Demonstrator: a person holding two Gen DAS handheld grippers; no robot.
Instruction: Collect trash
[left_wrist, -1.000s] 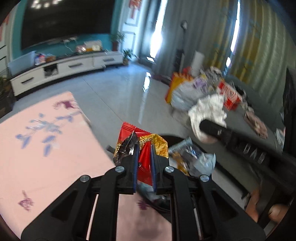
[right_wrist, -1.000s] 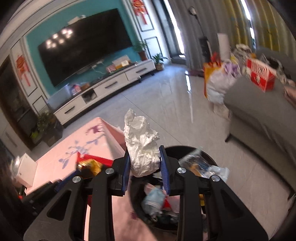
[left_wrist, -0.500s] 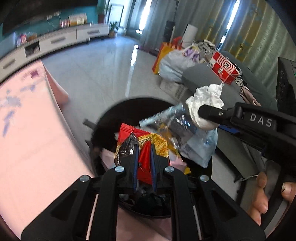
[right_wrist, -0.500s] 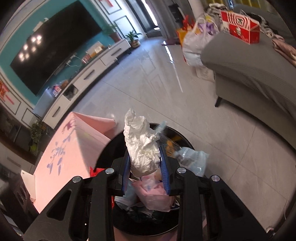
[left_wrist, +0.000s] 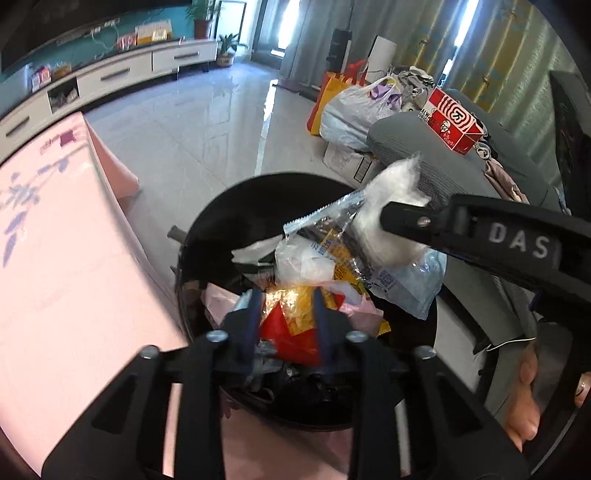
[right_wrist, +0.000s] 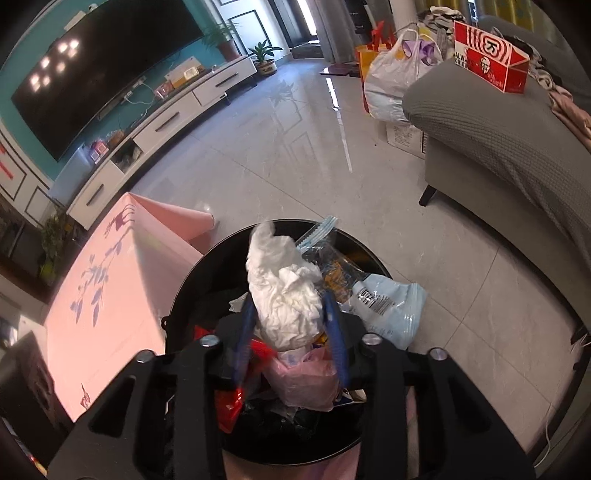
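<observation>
Both pairs of jaws hang above the round black trash bin (left_wrist: 221, 206), which stands on the pale tiled floor (right_wrist: 280, 147) beside the pink flower-printed tablecloth (left_wrist: 55, 258). On the left gripper (left_wrist: 286, 314) the jaws are spread apart, and the red and gold crinkled snack wrapper (left_wrist: 295, 325) shows in the gap between them; whether either pad touches it cannot be told, nor whether it rests on the rubbish below. On the right gripper (right_wrist: 291, 317) the blue-padded jaws stand on either side of the crumpled white paper tissue wad (right_wrist: 284, 295), close against its flanks, though a firm pinch cannot be confirmed. That wad sits over the bin's middle, above a pink plastic bag (right_wrist: 303, 380). A clear plastic wrapper with blue print (right_wrist: 388, 306) droops over the bin's far right rim. Beyond it stands a grey sofa (right_wrist: 498, 140) carrying a red and white cardboard box (right_wrist: 487, 62).
</observation>
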